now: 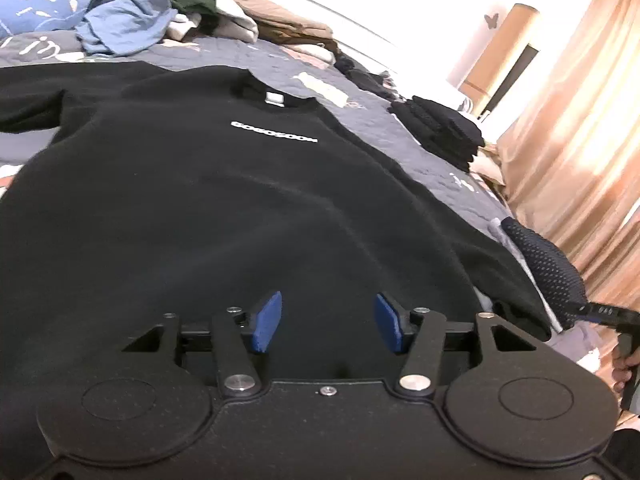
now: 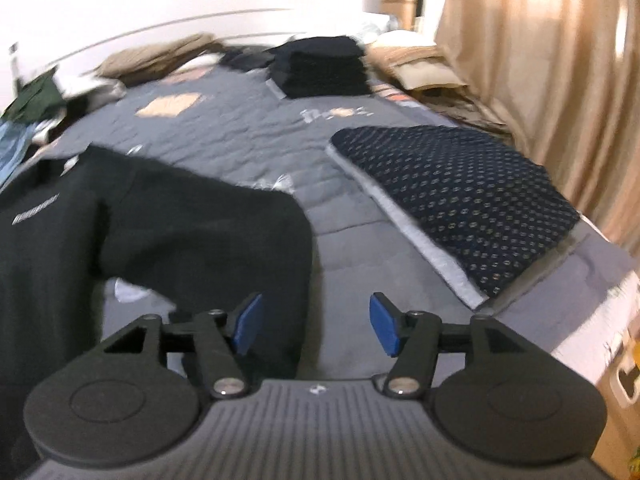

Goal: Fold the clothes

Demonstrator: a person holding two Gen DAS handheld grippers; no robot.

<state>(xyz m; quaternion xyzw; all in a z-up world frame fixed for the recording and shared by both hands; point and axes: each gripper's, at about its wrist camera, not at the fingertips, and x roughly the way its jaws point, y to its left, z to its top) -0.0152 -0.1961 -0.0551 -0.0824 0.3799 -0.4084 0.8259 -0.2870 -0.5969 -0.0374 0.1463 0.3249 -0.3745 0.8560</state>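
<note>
1. The black T-shirt (image 1: 224,208) lies spread face up on the bed (image 2: 240,136), collar toward 12 o'clock in my left wrist view and white chest lettering readable, a layout I judge ready for a first fold.
2. My left gripper (image 1: 327,328) hangs over the shirt's lower body, jaws apart with nothing between the blue pads (image 1: 267,322); no cloth is held.
3. My right gripper (image 2: 315,326) sits at the shirt's 3 o'clock side, jaws likewise apart and empty, above the sleeve (image 2: 224,232) that trails onto the grey quilt.
4. I read both tools as parked at the hem and sleeve to pick new grasp points, though no pinch is made yet.
5. At 2 o'clock in the right view, a folded navy dotted garment (image 2: 460,200) rests near the bed's edge, probably set aside as finished work.
6. Farther back, a folded dark stack (image 2: 324,66) sits at 12 o'clock.
7. An unsorted heap of clothes (image 1: 136,20) waits at 11 o'clock in the left view; tan curtains (image 2: 540,60) hang at the right.
</note>
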